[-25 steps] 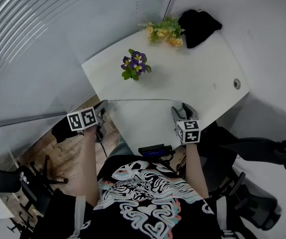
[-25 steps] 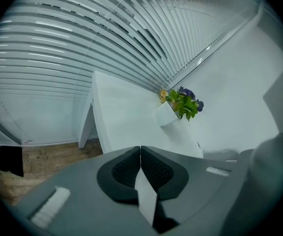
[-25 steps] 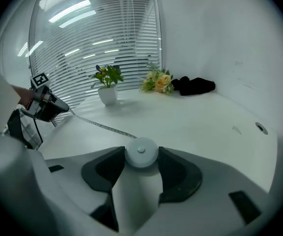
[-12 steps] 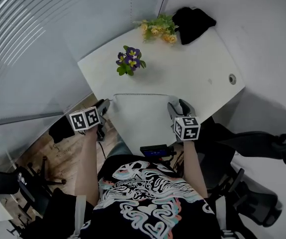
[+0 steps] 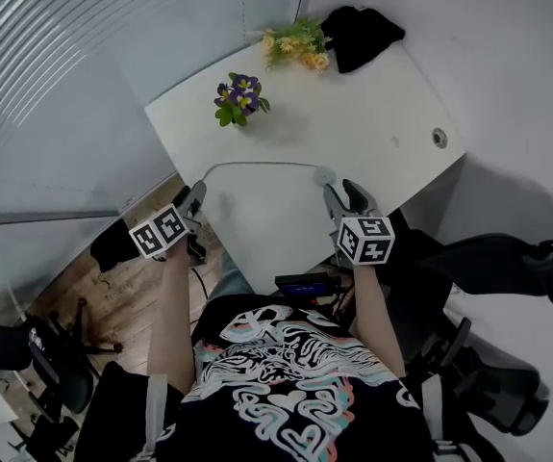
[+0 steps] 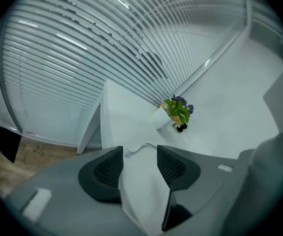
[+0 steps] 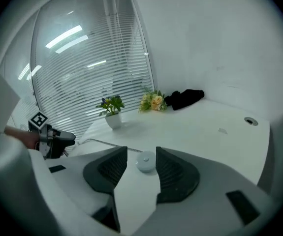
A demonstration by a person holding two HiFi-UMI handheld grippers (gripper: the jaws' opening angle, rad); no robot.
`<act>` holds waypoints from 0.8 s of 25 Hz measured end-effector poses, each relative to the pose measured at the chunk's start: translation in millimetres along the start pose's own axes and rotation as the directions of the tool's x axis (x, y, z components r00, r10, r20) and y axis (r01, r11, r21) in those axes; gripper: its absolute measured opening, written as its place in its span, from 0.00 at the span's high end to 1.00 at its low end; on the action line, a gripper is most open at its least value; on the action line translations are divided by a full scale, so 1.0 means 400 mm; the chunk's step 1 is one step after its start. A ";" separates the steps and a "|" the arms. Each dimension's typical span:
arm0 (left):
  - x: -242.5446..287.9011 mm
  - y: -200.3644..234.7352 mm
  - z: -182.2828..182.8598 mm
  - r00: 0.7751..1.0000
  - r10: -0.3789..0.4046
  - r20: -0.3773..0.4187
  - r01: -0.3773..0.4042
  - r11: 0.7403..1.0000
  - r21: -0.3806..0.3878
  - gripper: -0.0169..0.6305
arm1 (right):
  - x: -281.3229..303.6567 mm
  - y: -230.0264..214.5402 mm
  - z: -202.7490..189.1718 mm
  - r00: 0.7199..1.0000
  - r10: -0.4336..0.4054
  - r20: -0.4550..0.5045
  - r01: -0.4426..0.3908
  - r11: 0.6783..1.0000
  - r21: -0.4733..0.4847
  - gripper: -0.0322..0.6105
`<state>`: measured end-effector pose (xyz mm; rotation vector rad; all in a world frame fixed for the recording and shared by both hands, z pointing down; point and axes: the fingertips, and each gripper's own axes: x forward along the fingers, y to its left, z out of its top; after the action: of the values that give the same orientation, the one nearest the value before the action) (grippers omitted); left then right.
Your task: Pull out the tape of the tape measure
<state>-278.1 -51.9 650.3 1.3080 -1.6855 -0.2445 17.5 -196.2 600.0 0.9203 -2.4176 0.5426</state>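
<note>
1. Head view: the left gripper (image 5: 197,192) has just spread its jaws wide. The tape (image 5: 266,165) ran straight between the grippers a second ago and now bows slack on the table (image 5: 372,114). The case (image 5: 326,174) lies just at the right gripper's (image 5: 341,195) 11 o'clock, and the tape leaves it toward 9 o'clock.
2. Left gripper view: the jaws stand well apart with bare pads. The tape's end (image 6: 134,150) lies on the table just past the tips at 12 o'clock and touches neither pad, so it looks released.
3. Right gripper view: these jaws have just been narrowing but are still apart. The case (image 7: 145,162) shows between the tips with a gap on each side, resting on the table and not clamped. The tape trails off toward 9 o'clock, to the left gripper (image 7: 57,141).
4. To my eye the pull is done, with the tape out and let go. With nothing gripping either end, it may well spring back into the case.
</note>
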 end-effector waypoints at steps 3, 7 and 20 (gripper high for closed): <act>-0.029 -0.029 0.007 0.998 -0.003 0.058 -0.002 0.996 0.085 0.67 | -0.027 0.018 0.031 0.997 0.043 0.057 -0.044 0.999 0.021 0.66; -0.074 -0.103 0.025 0.992 -0.025 0.124 -0.002 0.977 0.213 0.75 | -0.063 0.051 0.067 0.992 0.082 0.098 -0.084 0.996 0.021 0.70; -0.170 -0.380 0.094 0.959 -0.177 0.222 0.035 0.849 0.527 0.97 | -0.153 0.093 0.177 0.976 0.059 0.211 -0.061 0.998 0.005 0.95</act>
<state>-211.0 -71.0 494.4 1.8412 -1.9907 -0.0201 10.1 -176.4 501.5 0.9546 -2.6417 0.5039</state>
